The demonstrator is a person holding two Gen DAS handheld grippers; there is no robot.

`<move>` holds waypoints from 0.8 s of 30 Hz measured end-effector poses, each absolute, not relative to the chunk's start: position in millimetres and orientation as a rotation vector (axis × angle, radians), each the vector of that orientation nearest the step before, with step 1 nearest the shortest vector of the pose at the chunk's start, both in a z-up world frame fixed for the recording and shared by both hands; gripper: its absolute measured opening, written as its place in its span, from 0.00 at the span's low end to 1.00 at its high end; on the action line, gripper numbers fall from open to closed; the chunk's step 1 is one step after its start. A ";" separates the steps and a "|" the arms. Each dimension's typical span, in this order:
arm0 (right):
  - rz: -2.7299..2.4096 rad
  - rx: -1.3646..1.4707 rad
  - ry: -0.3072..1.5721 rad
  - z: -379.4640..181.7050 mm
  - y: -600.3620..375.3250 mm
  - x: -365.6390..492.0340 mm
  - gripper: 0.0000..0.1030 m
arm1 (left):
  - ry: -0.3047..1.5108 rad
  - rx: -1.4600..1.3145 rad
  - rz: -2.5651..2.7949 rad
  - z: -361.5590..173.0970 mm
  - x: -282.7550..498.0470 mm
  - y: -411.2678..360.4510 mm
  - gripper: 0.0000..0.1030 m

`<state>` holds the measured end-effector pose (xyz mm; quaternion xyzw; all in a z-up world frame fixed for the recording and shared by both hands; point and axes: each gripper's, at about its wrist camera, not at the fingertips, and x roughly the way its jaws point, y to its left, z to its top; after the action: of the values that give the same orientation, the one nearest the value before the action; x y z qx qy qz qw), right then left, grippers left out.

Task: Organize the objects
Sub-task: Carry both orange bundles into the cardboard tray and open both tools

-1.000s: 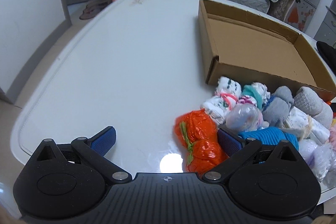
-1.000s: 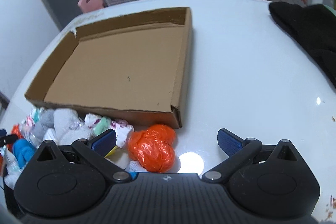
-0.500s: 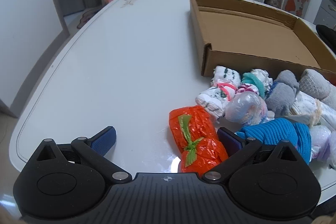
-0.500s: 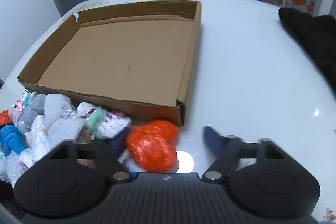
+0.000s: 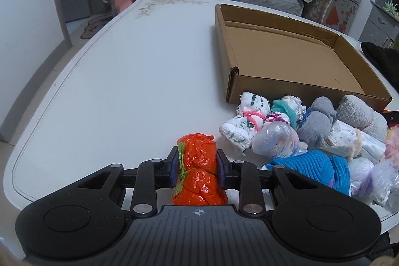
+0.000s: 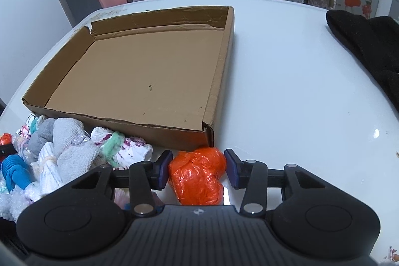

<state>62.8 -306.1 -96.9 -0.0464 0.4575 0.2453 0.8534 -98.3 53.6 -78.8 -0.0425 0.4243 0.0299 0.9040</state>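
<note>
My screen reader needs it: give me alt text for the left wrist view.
The left gripper is shut on an orange plastic-wrapped bundle on the white table. To its right lies a pile of rolled socks, with an empty shallow cardboard box behind it.

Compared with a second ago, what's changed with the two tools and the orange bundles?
Both tools went from wide open to closing: the left tool now clamps its orange plastic-wrapped bundle; the right tool is closing around the other orange bundle. The cardboard tray and sock pile stayed put.
</note>
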 end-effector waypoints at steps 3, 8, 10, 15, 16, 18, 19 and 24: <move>0.519 -0.097 0.956 -96.7 -307.8 60.8 0.40 | 0.869 -0.105 0.069 -78.6 -98.9 56.9 0.33; 0.508 -0.077 0.939 -92.6 -316.0 61.2 0.40 | 0.842 -0.101 0.083 -69.1 -101.3 63.1 0.33; 0.501 -0.066 0.930 -88.9 -321.7 61.4 0.39 | 0.827 -0.102 0.087 -64.0 -101.3 65.6 0.33; 0.493 -0.062 0.893 -72.8 -332.9 60.9 0.39 | 0.773 -0.095 0.093 -45.7 -98.3 69.6 0.33; 0.488 -0.062 0.881 -67.9 -335.3 61.2 0.39 | 0.760 -0.089 0.093 -40.7 -97.3 70.0 0.33; 0.492 -0.065 0.857 -55.3 -337.6 63.3 0.39 | 0.740 -0.077 0.087 -31.0 -91.4 70.5 0.33; 0.492 -0.073 0.839 -47.9 -336.6 64.6 0.39 | 0.730 -0.071 0.083 -25.8 -87.2 70.5 0.33; 0.546 -0.106 0.741 -5.0 -315.3 77.3 0.39 | 0.661 -0.035 0.040 8.9 -53.8 64.4 0.33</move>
<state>77.3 -315.3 -5.0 -0.0511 0.3573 0.2635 0.8946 -53.8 64.4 8.9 -0.0172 0.3247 0.0199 0.9455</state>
